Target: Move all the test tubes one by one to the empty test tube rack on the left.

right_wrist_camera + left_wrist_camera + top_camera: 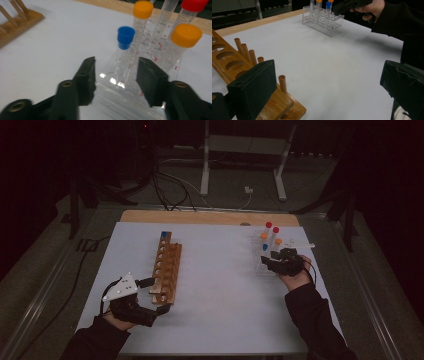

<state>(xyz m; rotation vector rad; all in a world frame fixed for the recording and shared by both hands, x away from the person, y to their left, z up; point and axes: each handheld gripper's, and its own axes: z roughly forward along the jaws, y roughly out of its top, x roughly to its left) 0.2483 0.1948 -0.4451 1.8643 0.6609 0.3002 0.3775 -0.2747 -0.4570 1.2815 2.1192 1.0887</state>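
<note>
At the left of the counter (215,285) the left claw (155,296) sits by the near end of the wood rack (166,267). Its jaws are wide apart and hold nothing. One jaw rests right next to the rack's wood pegs, as the left gripper view shows. A blue cap (163,234) peeks up at the far end of that rack.

Over on the right stands the clear rack (130,100) with the tubes in it. The right claw (116,72) points at the blue tube (123,47), the short one at the front. Its jaws are apart, one on each side, just short of the tube and not touching it. Behind it stand two orange tubes (140,27) and a red tube (190,10).

I think the blue tube is light, hard and a bit slippery. It is thin plastic, so a hard squeeze could crack it. The best place to hold looks like just under the cap, where the tube sticks out above the rack. It should come straight up, or the light rack may lift or tip with it.
</note>
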